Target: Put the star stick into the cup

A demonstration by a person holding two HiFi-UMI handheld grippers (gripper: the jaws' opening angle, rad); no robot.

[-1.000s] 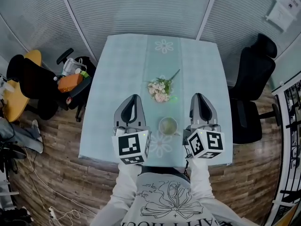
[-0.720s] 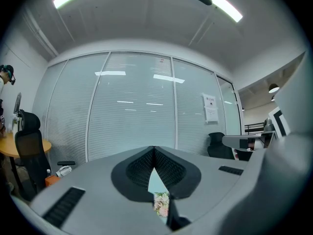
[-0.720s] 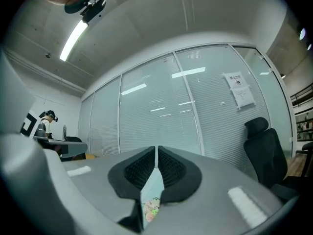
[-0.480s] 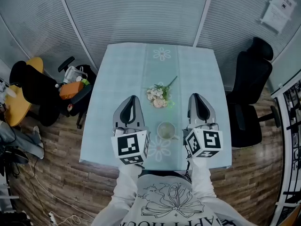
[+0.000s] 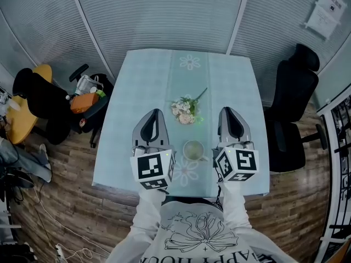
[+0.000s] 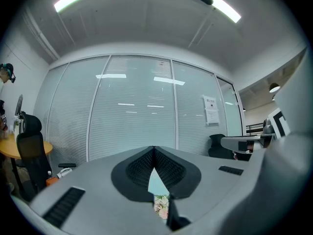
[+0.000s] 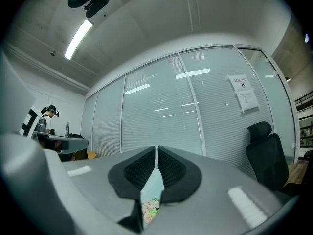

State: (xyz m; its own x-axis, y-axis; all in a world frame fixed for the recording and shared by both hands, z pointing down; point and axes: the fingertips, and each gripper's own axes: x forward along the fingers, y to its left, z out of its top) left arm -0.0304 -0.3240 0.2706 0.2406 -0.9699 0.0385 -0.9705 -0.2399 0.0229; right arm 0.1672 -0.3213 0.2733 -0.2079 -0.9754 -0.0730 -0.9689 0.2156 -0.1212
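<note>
L gripper (image 5: 154,113) and R gripper (image 5: 230,110) are held over the table's (image 5: 137,81) near end. Both jaw pairs are clenched, tips together, nothing btwn them. Cup (image 5: 194,149) stands upright btwn the two gripper bodies, touching neither. Flower-headed stick (image 5: 184,109) lies flat just beyond the cup, btwn the jaw tips, clear of both. Black chair (image 5: 293,108) stands to the table's R.

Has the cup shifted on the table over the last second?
No. The cup stays just beyond the near printed flower on the table; only the camera's framing shifted.
</note>
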